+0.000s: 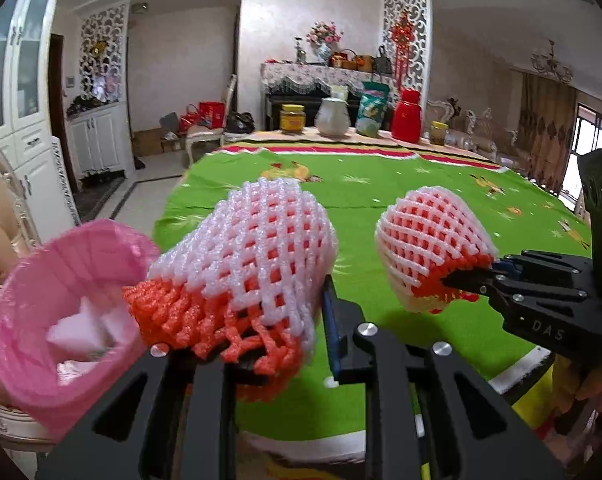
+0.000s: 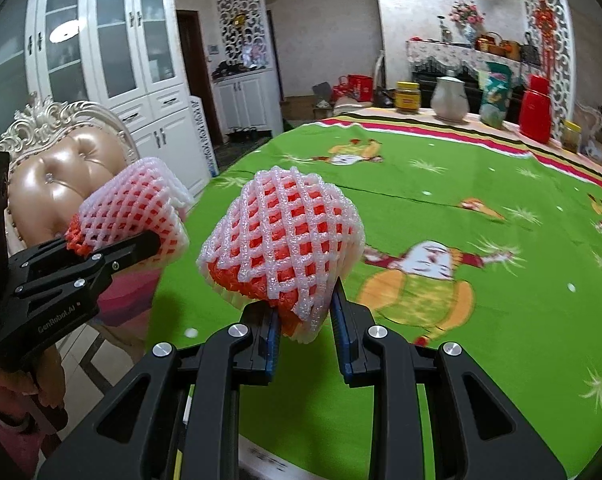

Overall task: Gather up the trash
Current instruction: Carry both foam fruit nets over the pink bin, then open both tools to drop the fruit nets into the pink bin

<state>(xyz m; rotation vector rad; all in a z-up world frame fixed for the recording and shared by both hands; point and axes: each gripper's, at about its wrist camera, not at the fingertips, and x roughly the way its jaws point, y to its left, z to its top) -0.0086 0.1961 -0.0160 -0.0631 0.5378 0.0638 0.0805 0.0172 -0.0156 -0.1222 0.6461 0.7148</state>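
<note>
A green cartoon-print tablecloth [image 2: 441, 208] fills the centre, white cabinets [image 2: 101, 52] at upper left. The right gripper [image 2: 305, 344] pinches one foam fruit net [image 2: 281, 248]; the left gripper [image 1: 289, 360], marked "GenRobot.AI", clamps another foam net [image 1: 245, 256] beside a pink bin [image 1: 41, 320] at lower left.

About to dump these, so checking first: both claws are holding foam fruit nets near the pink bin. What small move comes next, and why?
Probably ease the left claw a little further left, over the pink plastic bag-lined bin. Its white-and-orange foam mesh fruit net hangs beside the bin's rim, not yet above the opening, so releasing now might miss.
</note>
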